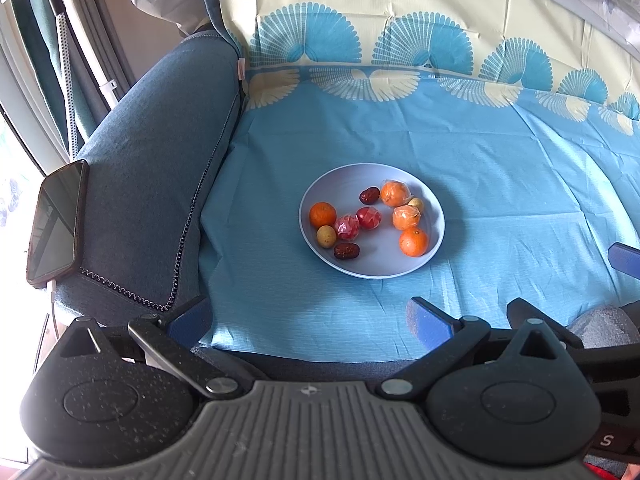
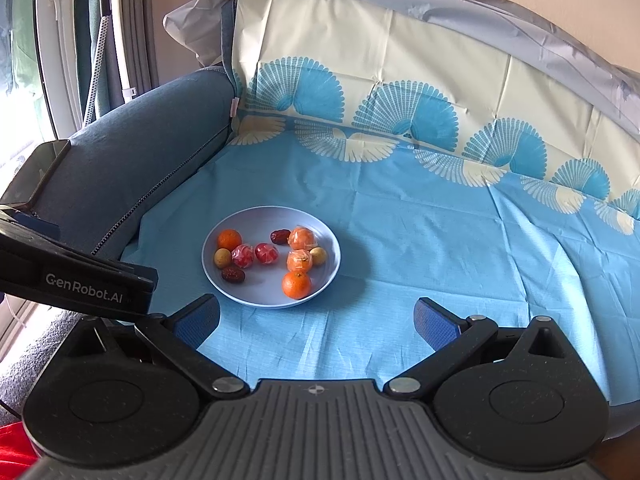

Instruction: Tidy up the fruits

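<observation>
A pale blue plate sits on a blue cloth over a sofa seat. On it lie several fruits: bare oranges, plastic-wrapped oranges, wrapped red fruits, dark red dates and small yellowish fruits. My left gripper is open, well short of the plate, with nothing between its fingers. My right gripper is open too, just in front of the plate and to its right.
A dark phone rests on the grey-blue sofa armrest at the left. The cloth climbs the backrest behind. The left gripper's body crosses the right wrist view at the left; a blue finger of the right gripper shows at the left view's right edge.
</observation>
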Demonstrator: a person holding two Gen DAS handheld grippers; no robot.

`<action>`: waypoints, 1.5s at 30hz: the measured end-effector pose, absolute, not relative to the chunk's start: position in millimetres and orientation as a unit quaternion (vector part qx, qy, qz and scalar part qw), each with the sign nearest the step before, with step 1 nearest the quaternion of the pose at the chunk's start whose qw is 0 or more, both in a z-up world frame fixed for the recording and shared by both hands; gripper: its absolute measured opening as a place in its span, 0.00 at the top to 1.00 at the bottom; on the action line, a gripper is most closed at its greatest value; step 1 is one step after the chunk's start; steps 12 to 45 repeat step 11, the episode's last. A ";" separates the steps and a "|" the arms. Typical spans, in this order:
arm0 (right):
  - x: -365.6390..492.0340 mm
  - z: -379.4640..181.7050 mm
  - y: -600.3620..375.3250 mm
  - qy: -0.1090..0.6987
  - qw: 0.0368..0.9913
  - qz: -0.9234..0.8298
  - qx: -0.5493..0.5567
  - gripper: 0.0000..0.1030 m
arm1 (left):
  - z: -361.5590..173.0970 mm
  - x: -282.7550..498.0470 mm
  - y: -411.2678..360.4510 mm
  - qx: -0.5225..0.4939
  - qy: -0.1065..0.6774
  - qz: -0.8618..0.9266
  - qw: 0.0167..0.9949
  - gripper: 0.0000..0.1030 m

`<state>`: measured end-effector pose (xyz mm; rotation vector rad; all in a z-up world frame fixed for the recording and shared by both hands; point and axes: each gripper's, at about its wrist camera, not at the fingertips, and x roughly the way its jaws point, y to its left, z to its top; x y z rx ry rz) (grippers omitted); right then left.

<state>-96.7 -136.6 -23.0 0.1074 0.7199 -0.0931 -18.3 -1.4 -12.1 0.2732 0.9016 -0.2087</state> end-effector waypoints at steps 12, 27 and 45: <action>-86.5 -28.1 -138.3 0.358 0.931 -0.044 0.051 0.01 | -14.8 -10.0 -7.5 0.134 0.431 -0.101 0.887 0.00; -86.5 -28.1 -138.3 0.358 0.931 -0.044 0.051 0.01 | -14.8 -10.0 -7.5 0.134 0.431 -0.101 0.887 0.00; -86.5 -28.1 -138.3 0.358 0.931 -0.044 0.051 0.01 | -14.8 -10.0 -7.5 0.134 0.431 -0.101 0.887 0.00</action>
